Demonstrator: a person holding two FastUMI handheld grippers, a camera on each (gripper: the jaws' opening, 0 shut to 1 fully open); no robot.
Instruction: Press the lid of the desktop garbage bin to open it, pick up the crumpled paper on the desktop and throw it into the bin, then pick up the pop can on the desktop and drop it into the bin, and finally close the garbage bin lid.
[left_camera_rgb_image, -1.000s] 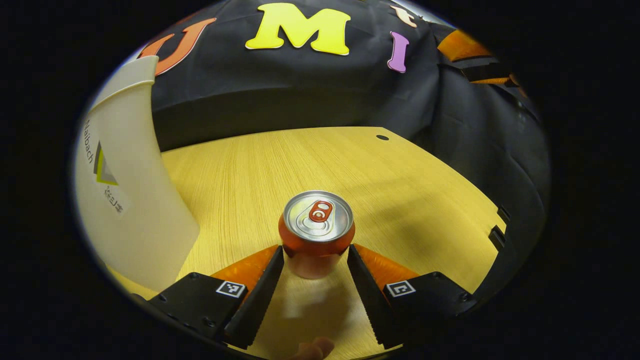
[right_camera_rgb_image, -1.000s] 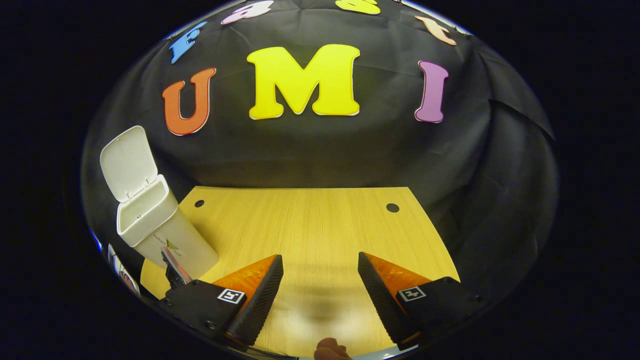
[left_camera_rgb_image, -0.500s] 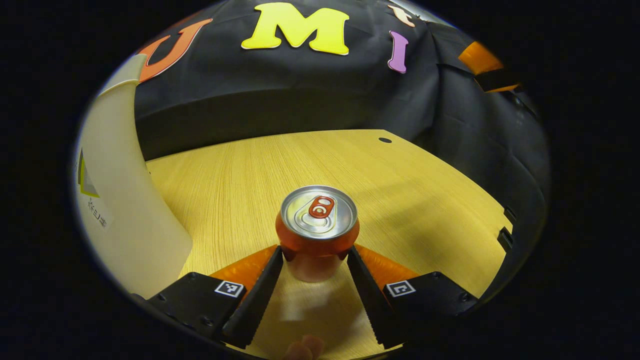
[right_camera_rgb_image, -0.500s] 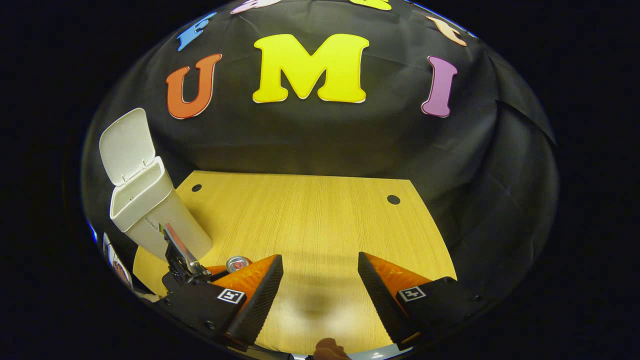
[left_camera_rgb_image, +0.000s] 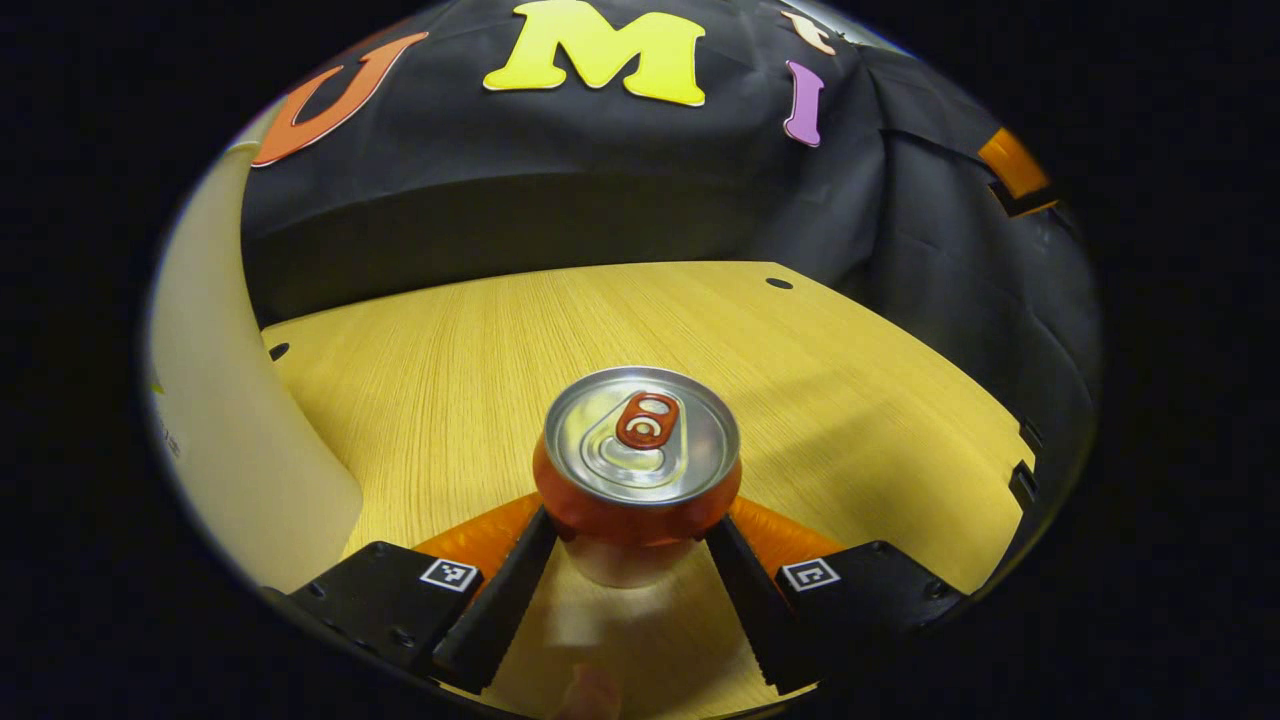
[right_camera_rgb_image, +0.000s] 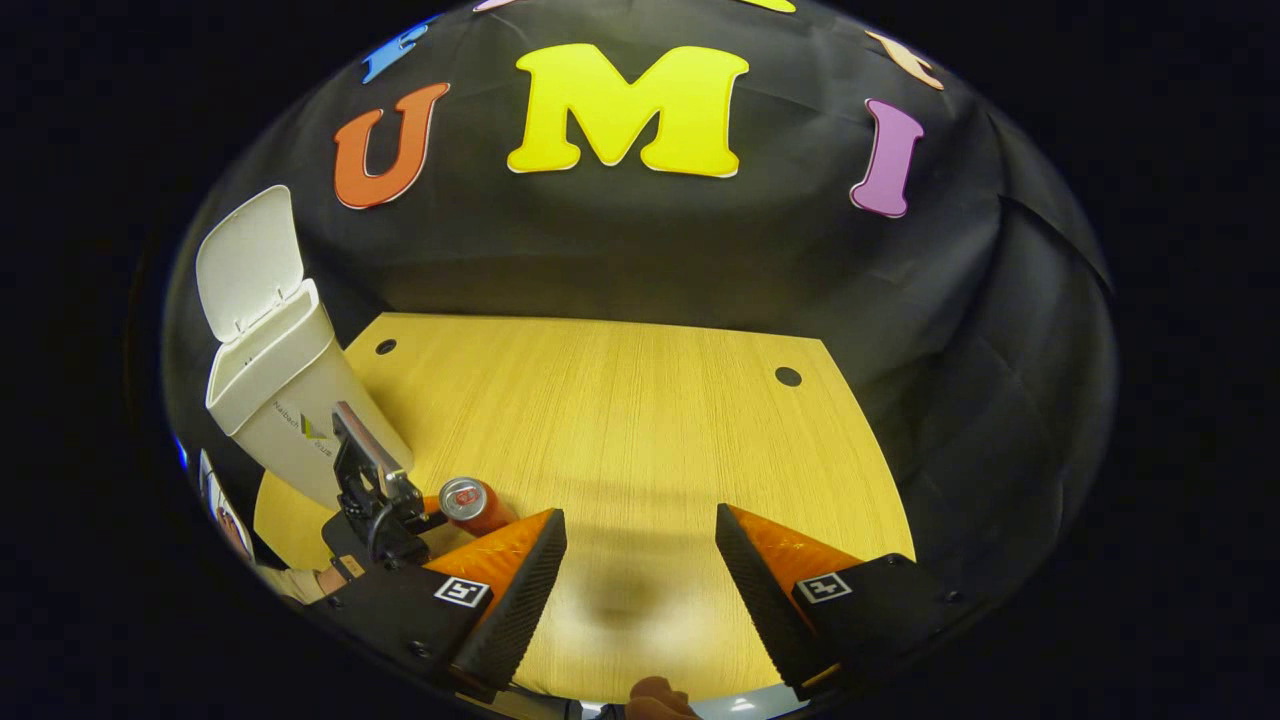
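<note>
An orange pop can (left_camera_rgb_image: 640, 470) with a silver top stands upright between the fingers of my left gripper (left_camera_rgb_image: 630, 525), and both fingers press on its sides. The right gripper view shows the same can (right_camera_rgb_image: 470, 503) low on the left, held by the left gripper (right_camera_rgb_image: 430, 512) just in front of the bin. The white desktop bin (right_camera_rgb_image: 275, 400) stands at the table's left with its lid (right_camera_rgb_image: 245, 262) swung up and open. In the left gripper view the bin's wall (left_camera_rgb_image: 215, 420) rises close on the left. My right gripper (right_camera_rgb_image: 640, 535) hovers open over bare table.
The wooden table (right_camera_rgb_image: 620, 420) has small round holes near its back corners (right_camera_rgb_image: 788, 376). The booth's black cloth wall closes it in behind and to the right. Part of the right gripper (left_camera_rgb_image: 1015, 172) shows at the upper right of the left gripper view.
My left gripper has slid forward around the can and its fingers have come in against it. The right gripper view has shifted, so the can and left gripper now show in it.
</note>
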